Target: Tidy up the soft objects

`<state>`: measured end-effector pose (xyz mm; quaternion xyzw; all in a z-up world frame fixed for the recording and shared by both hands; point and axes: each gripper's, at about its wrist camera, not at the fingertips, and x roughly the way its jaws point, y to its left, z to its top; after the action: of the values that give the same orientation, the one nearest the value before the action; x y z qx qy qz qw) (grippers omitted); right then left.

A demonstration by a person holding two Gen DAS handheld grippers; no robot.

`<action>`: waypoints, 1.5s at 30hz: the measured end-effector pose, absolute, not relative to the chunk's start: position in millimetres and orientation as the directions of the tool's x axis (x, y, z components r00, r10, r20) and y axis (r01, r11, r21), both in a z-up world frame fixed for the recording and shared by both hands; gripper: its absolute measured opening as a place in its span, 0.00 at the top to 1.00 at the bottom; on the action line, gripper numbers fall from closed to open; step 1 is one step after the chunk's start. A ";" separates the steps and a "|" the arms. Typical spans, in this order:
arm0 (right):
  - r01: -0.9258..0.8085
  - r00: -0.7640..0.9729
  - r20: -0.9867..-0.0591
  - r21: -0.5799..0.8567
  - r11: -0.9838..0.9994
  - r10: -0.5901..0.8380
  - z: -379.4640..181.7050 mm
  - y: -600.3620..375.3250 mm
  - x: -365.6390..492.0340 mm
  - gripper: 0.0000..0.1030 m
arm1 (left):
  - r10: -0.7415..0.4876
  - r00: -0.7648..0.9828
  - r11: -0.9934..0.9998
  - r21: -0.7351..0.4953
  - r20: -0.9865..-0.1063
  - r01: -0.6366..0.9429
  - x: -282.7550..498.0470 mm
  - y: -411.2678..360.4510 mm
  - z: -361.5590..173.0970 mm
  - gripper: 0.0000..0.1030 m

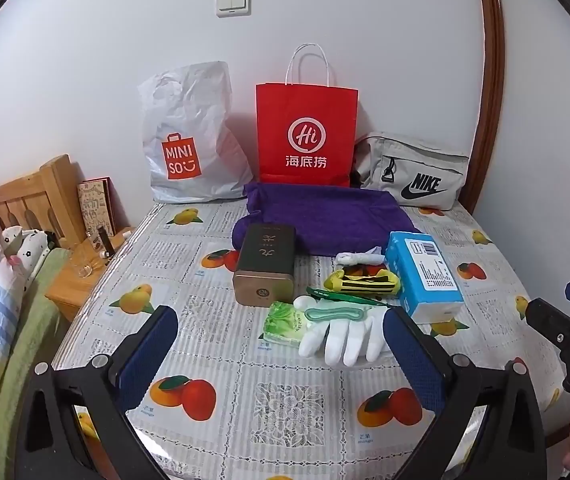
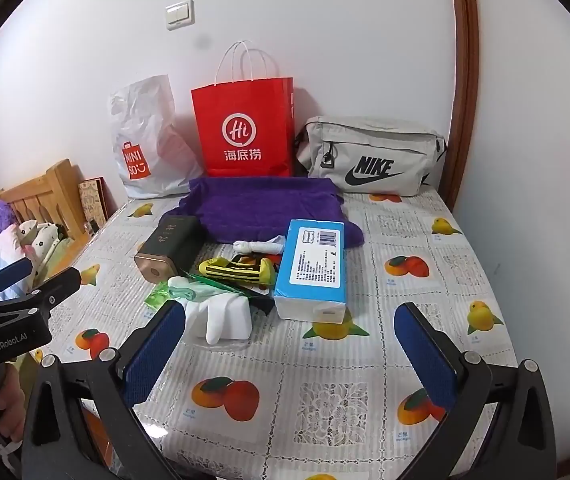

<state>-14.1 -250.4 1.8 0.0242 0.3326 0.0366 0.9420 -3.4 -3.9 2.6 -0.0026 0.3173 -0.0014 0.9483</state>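
A purple towel (image 1: 325,216) (image 2: 261,208) lies at the back of the table. In front of it lie a white glove (image 1: 345,336) (image 2: 225,316), a yellow-and-black striped sock (image 1: 361,282) (image 2: 237,270), a rolled white cloth (image 1: 359,258) (image 2: 259,246) and a green tissue pack (image 1: 281,324) (image 2: 157,296). My left gripper (image 1: 281,356) is open and empty, just short of the glove. My right gripper (image 2: 289,344) is open and empty, in front of the blue box (image 2: 313,264).
A dark tin (image 1: 265,264) (image 2: 169,248) and the blue box (image 1: 425,276) sit among the soft things. A white Miniso bag (image 1: 189,140), a red paper bag (image 1: 307,132) and a grey Nike bag (image 1: 417,172) stand against the wall. A bed (image 1: 1,300) is at the left.
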 end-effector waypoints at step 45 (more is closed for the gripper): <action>-0.071 0.786 -0.611 0.059 0.996 0.092 11.5 -244.0 -23.2 0.00 | 0.003 0.804 1.000 -0.006 -0.594 -0.008 -9.0 2.7 4.0 0.00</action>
<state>-23.2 -244.0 11.5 0.0166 0.3241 0.0432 0.9449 -9.0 2.7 4.0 -0.0041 0.3128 0.0031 0.9498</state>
